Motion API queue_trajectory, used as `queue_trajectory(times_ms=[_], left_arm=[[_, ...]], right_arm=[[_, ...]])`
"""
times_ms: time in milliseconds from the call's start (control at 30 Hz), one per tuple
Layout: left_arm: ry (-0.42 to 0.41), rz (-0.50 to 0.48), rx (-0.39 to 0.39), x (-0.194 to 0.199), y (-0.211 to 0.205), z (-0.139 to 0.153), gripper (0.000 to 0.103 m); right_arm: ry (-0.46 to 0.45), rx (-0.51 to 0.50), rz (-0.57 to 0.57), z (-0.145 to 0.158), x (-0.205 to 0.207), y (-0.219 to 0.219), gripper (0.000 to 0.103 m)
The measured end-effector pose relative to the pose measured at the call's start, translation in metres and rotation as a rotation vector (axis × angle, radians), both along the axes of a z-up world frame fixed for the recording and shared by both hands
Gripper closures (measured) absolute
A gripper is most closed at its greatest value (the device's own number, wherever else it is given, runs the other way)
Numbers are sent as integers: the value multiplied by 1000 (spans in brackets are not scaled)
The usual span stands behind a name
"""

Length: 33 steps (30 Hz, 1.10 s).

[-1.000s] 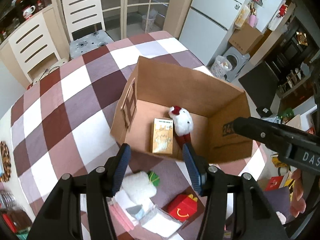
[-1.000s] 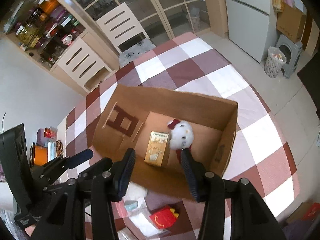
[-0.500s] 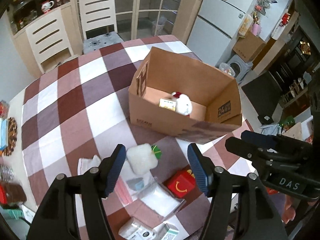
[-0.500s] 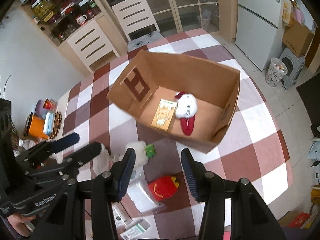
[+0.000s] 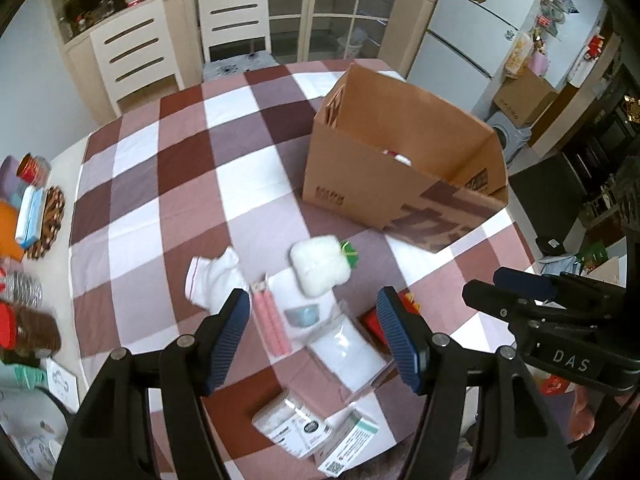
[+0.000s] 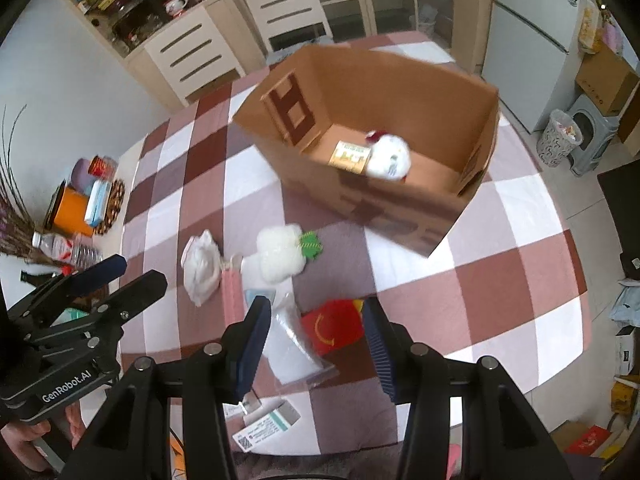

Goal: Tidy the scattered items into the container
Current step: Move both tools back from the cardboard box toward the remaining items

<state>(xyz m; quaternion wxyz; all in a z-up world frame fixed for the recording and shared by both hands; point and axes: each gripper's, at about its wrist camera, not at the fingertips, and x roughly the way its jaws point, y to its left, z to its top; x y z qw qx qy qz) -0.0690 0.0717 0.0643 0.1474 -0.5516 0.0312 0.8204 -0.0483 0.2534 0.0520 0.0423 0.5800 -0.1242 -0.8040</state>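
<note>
An open cardboard box (image 5: 400, 184) (image 6: 360, 200) stands on the checked tablecloth, with a white plush (image 6: 388, 156) and a small yellow box (image 6: 350, 156) inside. In front of it lie a white fluffy pad (image 5: 320, 264) (image 6: 280, 256), a white sock (image 5: 216, 276) (image 6: 202, 268), a pink pack (image 5: 272, 324), a clear bag (image 5: 348, 352) (image 6: 292, 348), a red carton (image 6: 334, 326) and two medicine boxes (image 5: 292, 424). My left gripper (image 5: 313, 308) hangs open above the pad and bag. My right gripper (image 6: 316, 312) hovers open over the red carton. Neither holds anything.
Bottles, an orange box (image 6: 74, 212) and a woven mat (image 5: 50, 220) crowd the table's left edge. Two white chairs (image 5: 236, 20) stand at the far side. A fridge (image 5: 480, 40) and a bin (image 6: 560, 136) are off to the right.
Both grippers have drawn back from over the cardboard box toward the near table edge, above the scattered items. The left jaws have spread wider; the right jaws are unchanged.
</note>
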Motion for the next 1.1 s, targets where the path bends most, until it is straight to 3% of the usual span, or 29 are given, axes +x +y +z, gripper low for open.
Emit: queue_trajectory(times_ms=[600, 867, 1000, 1033, 1100], left_arm=[[-79, 100, -24, 49, -46, -34, 36], [-131, 150, -27, 63, -71, -53, 36], [-160, 175, -26, 70, -83, -64, 36], [-172, 181, -25, 72, -86, -68, 36], [-193, 186, -24, 76, -90, -75, 35]], right_arm=[[-99, 17, 119, -35, 35, -45, 54], [-125, 117, 198, -65, 57, -65, 48], [-208, 127, 204, -83, 62, -66, 48], [-275, 104, 189, -93, 63, -63, 48], [-305, 44, 143, -101, 66, -55, 48]])
